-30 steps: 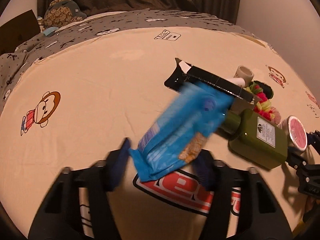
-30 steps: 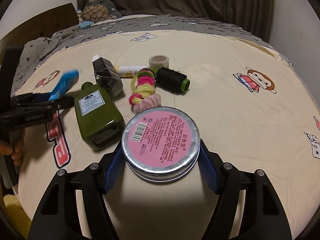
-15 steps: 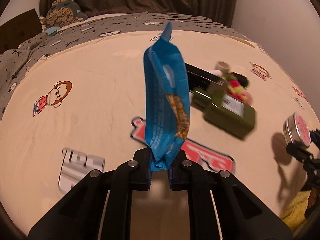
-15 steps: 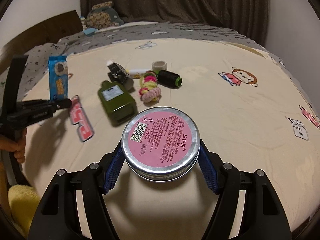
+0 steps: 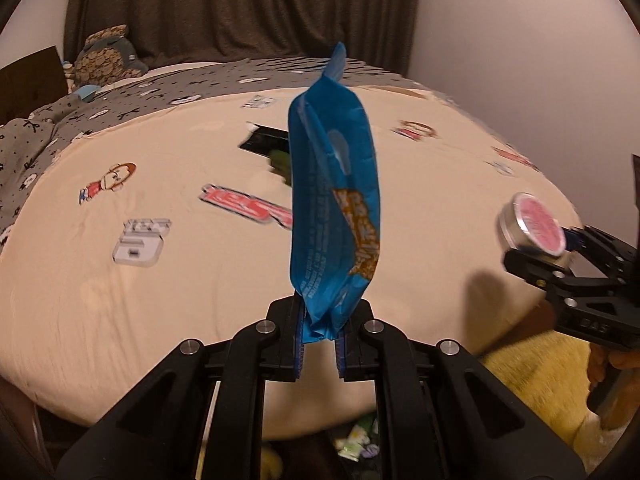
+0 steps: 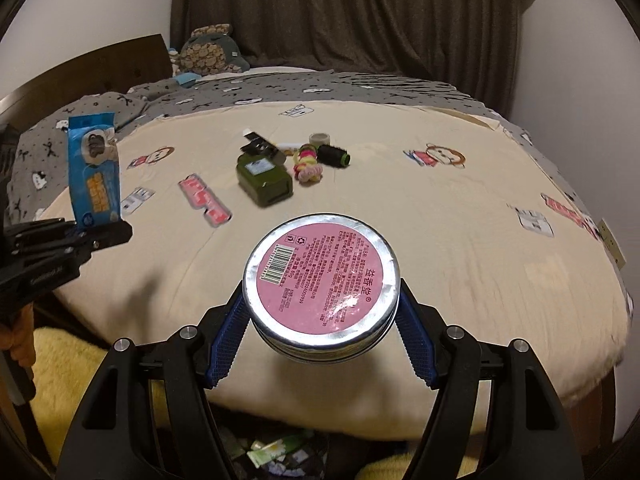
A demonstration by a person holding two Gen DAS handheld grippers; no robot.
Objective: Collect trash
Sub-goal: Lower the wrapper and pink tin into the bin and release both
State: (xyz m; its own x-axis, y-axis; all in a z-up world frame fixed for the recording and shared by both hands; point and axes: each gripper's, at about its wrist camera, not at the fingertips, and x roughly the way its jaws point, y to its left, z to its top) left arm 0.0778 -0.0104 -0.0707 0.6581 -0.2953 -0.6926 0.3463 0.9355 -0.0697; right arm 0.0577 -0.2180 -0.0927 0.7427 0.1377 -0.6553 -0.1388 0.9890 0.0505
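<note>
My left gripper is shut on the bottom end of a blue snack wrapper, which stands upright above the near edge of the bed. The wrapper also shows in the right wrist view, held by the left gripper. My right gripper is shut on a round metal tin with a pink label, held in the air above the bed's near edge. The tin and right gripper show at the right of the left wrist view.
On the cream bedsheet lie a green bottle, a black box, coloured hair ties, a black roller and a tape roll. A bin with wrappers sits below. A yellow rug lies beside the bed.
Both grippers have drawn back from the items and risen toward the near bed edge. The left gripper closed on the blue wrapper and lifted it upright. The tin stays gripped.
</note>
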